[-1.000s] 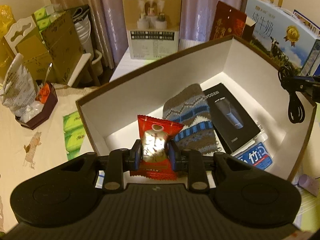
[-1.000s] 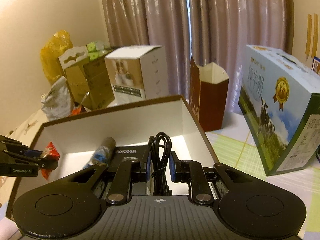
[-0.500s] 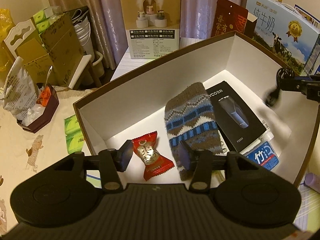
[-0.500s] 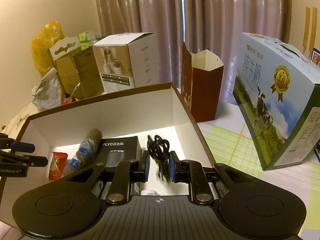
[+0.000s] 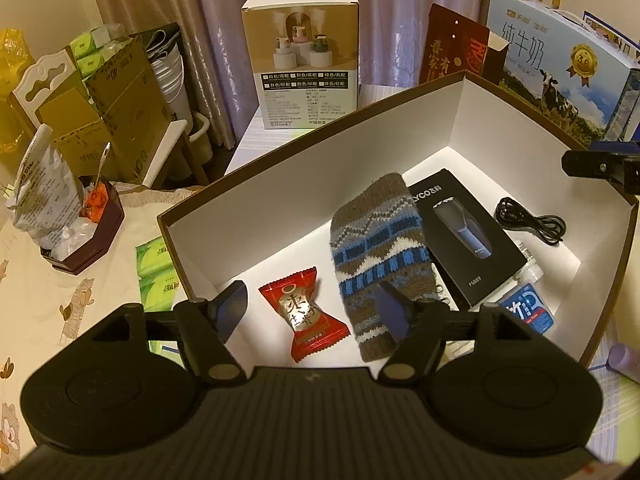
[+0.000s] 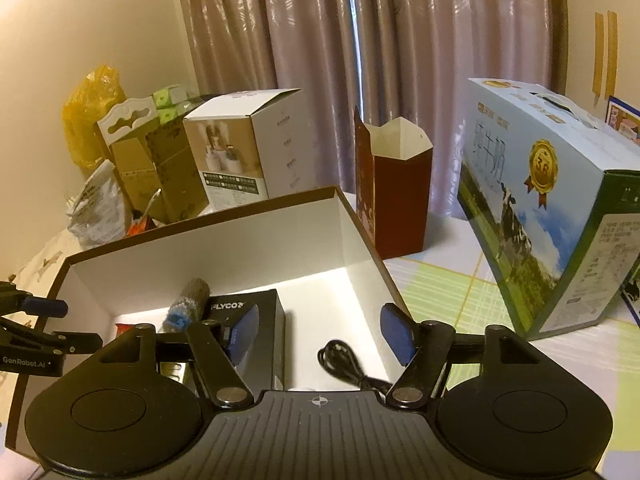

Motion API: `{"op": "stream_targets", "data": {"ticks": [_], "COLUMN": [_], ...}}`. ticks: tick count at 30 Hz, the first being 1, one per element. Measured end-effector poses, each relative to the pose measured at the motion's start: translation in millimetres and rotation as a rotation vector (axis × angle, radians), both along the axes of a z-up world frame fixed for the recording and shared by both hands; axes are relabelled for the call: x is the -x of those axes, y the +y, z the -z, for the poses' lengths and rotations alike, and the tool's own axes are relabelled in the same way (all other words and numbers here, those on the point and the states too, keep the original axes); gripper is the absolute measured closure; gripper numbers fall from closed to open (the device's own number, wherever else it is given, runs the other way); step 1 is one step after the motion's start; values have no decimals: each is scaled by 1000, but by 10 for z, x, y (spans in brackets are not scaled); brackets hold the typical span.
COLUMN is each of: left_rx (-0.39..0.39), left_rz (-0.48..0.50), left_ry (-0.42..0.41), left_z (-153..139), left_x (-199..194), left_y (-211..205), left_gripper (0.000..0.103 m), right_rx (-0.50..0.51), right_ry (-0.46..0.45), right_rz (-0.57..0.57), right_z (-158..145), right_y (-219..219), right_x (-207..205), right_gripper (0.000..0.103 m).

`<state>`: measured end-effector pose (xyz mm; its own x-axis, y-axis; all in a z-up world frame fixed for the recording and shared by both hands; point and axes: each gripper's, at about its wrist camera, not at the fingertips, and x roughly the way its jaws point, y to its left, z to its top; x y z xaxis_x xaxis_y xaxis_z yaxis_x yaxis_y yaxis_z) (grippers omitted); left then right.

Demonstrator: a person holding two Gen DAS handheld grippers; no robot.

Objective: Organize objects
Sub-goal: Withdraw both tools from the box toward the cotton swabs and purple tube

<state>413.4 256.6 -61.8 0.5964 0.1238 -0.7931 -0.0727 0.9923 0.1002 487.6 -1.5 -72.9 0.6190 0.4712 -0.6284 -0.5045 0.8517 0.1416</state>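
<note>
A brown box with a white inside point(image 5: 360, 128) point(image 6: 224, 248) holds a red candy packet point(image 5: 306, 314), a knitted sock point(image 5: 380, 248) point(image 6: 190, 304), a black shaver box point(image 5: 464, 236) point(image 6: 256, 320), a coiled black cable point(image 5: 528, 220) point(image 6: 348, 366) and a blue-white packet point(image 5: 528, 310). My left gripper point(image 5: 312, 312) hangs open above the candy, which lies loose on the box floor. My right gripper point(image 6: 318, 334) is open above the cable lying in the box's right end. In the left wrist view the right gripper's fingers point(image 5: 600, 164) show over the right wall.
Behind the box stand a humidifier carton point(image 5: 304, 56) point(image 6: 240, 152), a dark red carton point(image 6: 394, 200) and a milk carton point(image 6: 552, 200). On the left are a dark tray with bags point(image 5: 80, 224), cardboard boxes point(image 5: 116, 112) and green tissue packs point(image 5: 154, 276).
Both grippers have opened. The candy dropped from the left one onto the box floor, and the cable fell from the right one into the box's right end. Both grippers pulled back and up.
</note>
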Motion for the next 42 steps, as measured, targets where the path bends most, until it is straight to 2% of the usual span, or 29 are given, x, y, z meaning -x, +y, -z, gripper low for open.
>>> {"op": "stream_targets", "data": {"ticks": [5, 10, 13, 16, 24, 32, 42], "left_rx": [-1, 5, 12, 18, 42, 76, 109], "left_rz": [2, 3, 0, 0, 11, 44, 77], "left_ry": [-6, -24, -36, -52, -90, -127, -141], "left_z": [-43, -137, -198, -274, -492, -695, -763], "left_x": [55, 143, 227, 321, 635, 975, 1399], "left_y": [-29, -70, -100, -137, -303, -539, -789], "left_gripper": [30, 26, 18, 18, 15, 12, 9], "right_rx": [-16, -35, -49, -67, -106, -127, -143], "right_ry": [2, -3, -7, -8, -3, -2, 1], "right_rz": [1, -16, -32, -41, -48, -36, -15], "right_z": [-48, -122, -167, -208, -353, -512, -608], "right_y": [-60, -99, -128, -167, -267, -433, -630], "right_x": [86, 227, 343, 475, 808, 1170, 1606], "right_gripper": [30, 18, 11, 7, 2, 2, 2]}}
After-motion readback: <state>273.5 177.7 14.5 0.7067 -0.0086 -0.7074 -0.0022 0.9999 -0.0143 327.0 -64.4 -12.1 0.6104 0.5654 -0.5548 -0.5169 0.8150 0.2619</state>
